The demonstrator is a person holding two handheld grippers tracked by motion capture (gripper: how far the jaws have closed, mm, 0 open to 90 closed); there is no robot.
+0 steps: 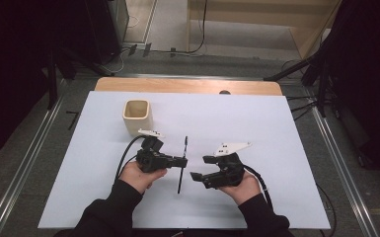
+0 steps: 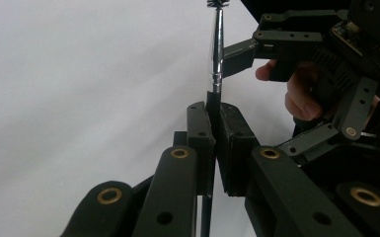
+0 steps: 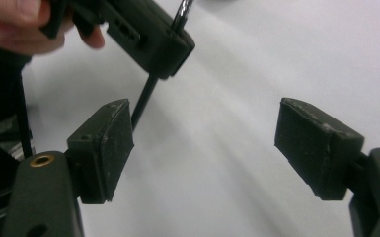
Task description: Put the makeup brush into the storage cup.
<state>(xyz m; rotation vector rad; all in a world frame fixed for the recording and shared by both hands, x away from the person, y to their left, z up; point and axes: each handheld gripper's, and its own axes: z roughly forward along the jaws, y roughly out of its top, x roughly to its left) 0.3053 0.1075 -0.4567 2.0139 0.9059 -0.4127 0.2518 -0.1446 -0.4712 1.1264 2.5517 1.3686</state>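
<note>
The left hand-held gripper (image 1: 183, 160) has its jaws pressed together on a thin black rod (image 1: 182, 165), pinching it near the middle so that one end points away toward the far side of the tabletop (image 1: 276, 128) and the other back toward the person. In the left gripper view the rod's far part looks like a shiny metal shaft ending in a small dark bristly tip, perhaps a slim brush, though the tip is too small to tell for sure. The right hand-held gripper (image 1: 200, 168) sits just beside it with its jaws standing wide apart and nothing between the pads (image 3: 109, 148), so the whole rod hangs on one narrow pinch. To my eye that is the weak spot: a rod this thin could swivel in the pads or slip out lengthwise if the left hand tilts, and drop onto the white sheet. If the right gripper comes in to take hold, its jaws could knock the rod sideways before they meet it. The cream cup (image 1: 137, 117) stands well apart behind the left hand; if the rod is meant for it, a long, tilted rod could catch the rim and tip the cup.
</note>
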